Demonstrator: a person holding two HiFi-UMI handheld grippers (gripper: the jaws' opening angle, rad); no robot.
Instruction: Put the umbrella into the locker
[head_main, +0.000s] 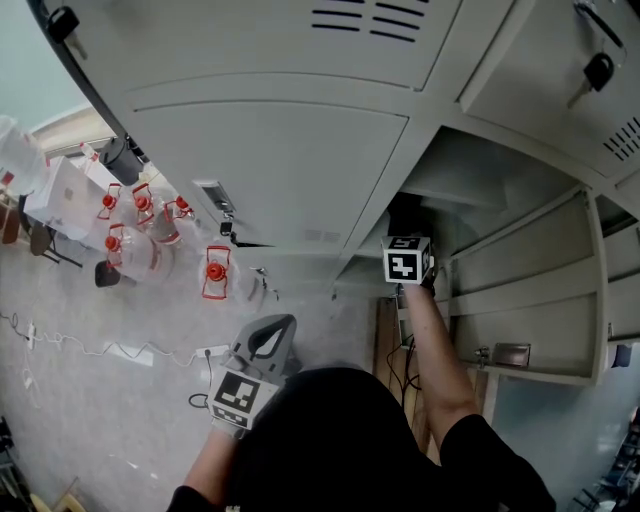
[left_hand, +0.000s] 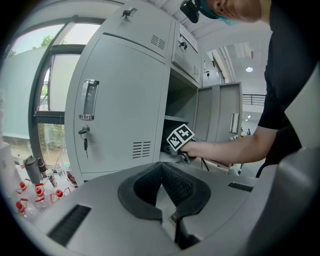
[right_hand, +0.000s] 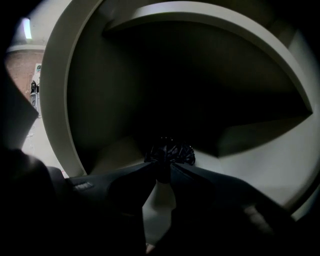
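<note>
The grey locker (head_main: 300, 160) has one compartment standing open (head_main: 470, 180). My right gripper (head_main: 405, 222) reaches into that compartment, its marker cube (head_main: 407, 260) at the opening. In the right gripper view the jaws are shut on the black folded umbrella (right_hand: 170, 151), whose bunched fabric sticks out past the tips above the compartment floor (right_hand: 260, 170). The umbrella shows in the head view only as a dark shape (head_main: 404, 208) inside the locker. My left gripper (head_main: 280, 325) hangs low beside the person, shut with nothing in it (left_hand: 161, 166). From there I see the right hand at the locker (left_hand: 187, 146).
Several clear bottles with red caps (head_main: 135, 235) stand on the floor at the left, with a white cable and power strip (head_main: 205, 352) nearby. Keys hang in the locker doors (head_main: 598, 72). An open locker door (head_main: 525, 270) stands right of the compartment.
</note>
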